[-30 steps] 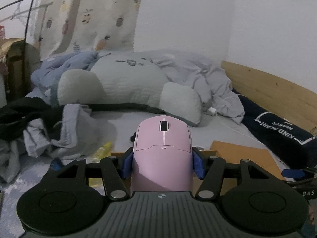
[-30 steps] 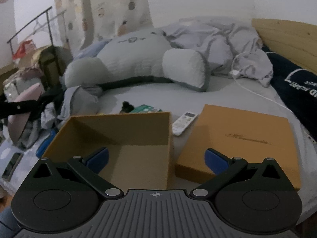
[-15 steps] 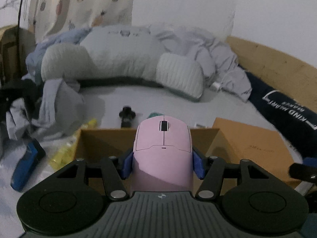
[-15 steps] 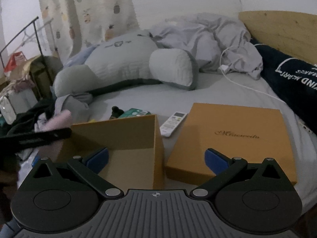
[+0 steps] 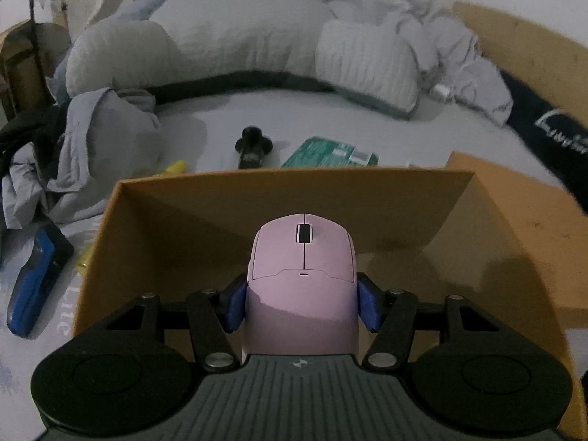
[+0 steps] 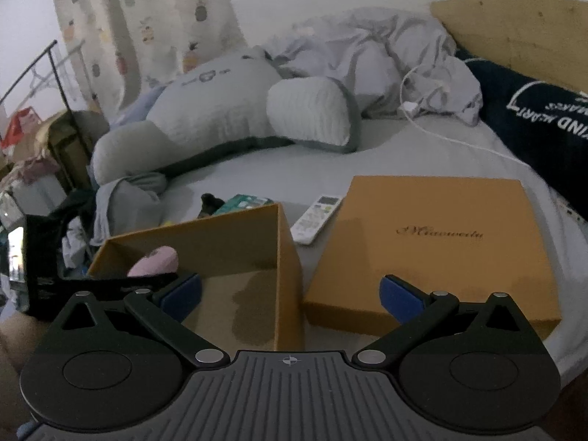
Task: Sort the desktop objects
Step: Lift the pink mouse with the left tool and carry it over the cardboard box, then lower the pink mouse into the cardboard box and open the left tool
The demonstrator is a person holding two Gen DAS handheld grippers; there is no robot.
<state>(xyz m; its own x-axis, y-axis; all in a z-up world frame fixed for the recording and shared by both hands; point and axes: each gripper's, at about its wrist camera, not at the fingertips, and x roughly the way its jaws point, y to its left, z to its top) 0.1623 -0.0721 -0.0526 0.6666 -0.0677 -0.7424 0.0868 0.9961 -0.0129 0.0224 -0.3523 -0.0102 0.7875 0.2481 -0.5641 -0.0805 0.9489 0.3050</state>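
Note:
My left gripper [image 5: 302, 307] is shut on a pink computer mouse [image 5: 303, 257] and holds it inside the open orange box [image 5: 183, 217], above its floor. The mouse [image 6: 154, 261] and the box [image 6: 286, 257] also show in the right wrist view. My right gripper [image 6: 290, 294] is open and empty, hovering at the box's near right corner, beside the orange box lid [image 6: 441, 235]. A white remote [image 6: 316, 218], a green packet [image 5: 330, 152], a black knob-like object [image 5: 251, 147] and a blue device [image 5: 33, 286] lie on the bed around the box.
The bed sheet [image 5: 330, 117] carries a large grey plush pillow [image 5: 220, 36], crumpled grey bedding [image 6: 367, 58] and a clothes pile [image 5: 92, 139] at left. A dark blue cushion [image 6: 544, 121] and wooden headboard [image 6: 514, 25] bound the right. A white charging cable [image 6: 433, 125] runs across the sheet.
My left gripper has moved forward and down with the mouse, from above the bed to inside the orange box. My right gripper has shifted slightly and stays open.

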